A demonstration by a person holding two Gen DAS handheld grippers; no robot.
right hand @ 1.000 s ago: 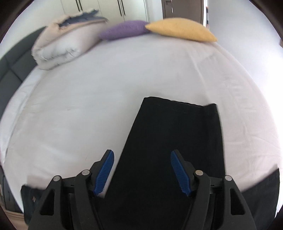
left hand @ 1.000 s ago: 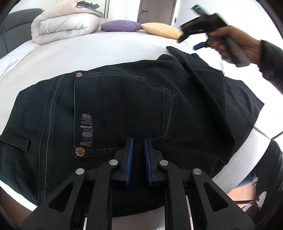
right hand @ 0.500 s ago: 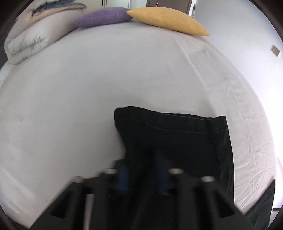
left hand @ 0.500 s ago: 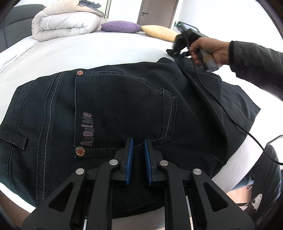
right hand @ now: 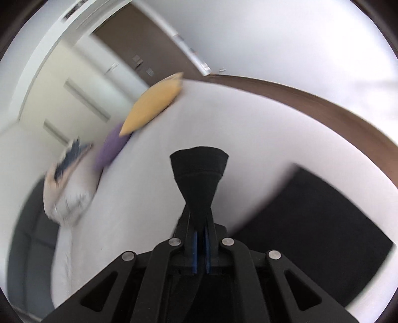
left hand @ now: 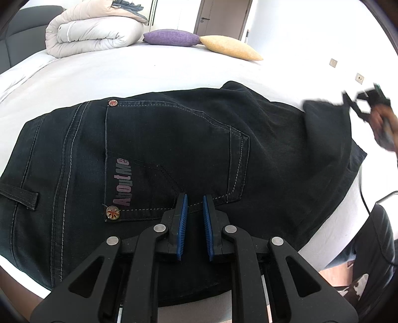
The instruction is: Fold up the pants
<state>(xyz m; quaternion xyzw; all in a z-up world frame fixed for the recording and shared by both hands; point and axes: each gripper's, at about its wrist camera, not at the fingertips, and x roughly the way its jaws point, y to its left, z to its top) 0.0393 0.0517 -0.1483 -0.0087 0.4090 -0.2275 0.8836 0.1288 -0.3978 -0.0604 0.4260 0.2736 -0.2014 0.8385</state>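
Left gripper (left hand: 194, 206): its blue ribbed fingers (left hand: 183, 223) stand close together with a narrow gap between them, and no cloth is seen in the gap. It hangs low over the seat part of the pants; whether the tips touch the cloth, I cannot tell.

Right gripper (right hand: 199, 223): clamped on a bunched end of the black cloth, which fans out past the fingertips like a funnel. In the left wrist view this gripper (left hand: 365, 104) is blurred at the far right, with the held end lifted above the rest of the cloth.

Black denim pants with pale stitching (left hand: 174, 139): spread on the bed, seat side up. A back pocket with the word "AboutMe" (left hand: 123, 182) and two round metal rivets (left hand: 112, 213) lies just ahead of the left gripper. In the right wrist view a flat dark part (right hand: 311, 223) lies on the sheet to the right.

White bed sheet (left hand: 124, 72): it carries the pants.

Far end of the bed: a rolled beige and white duvet (left hand: 92, 34), a purple cushion (left hand: 171, 37) and a yellow cushion (left hand: 231, 47) touching it.

Behind: a brown door (left hand: 219, 16).
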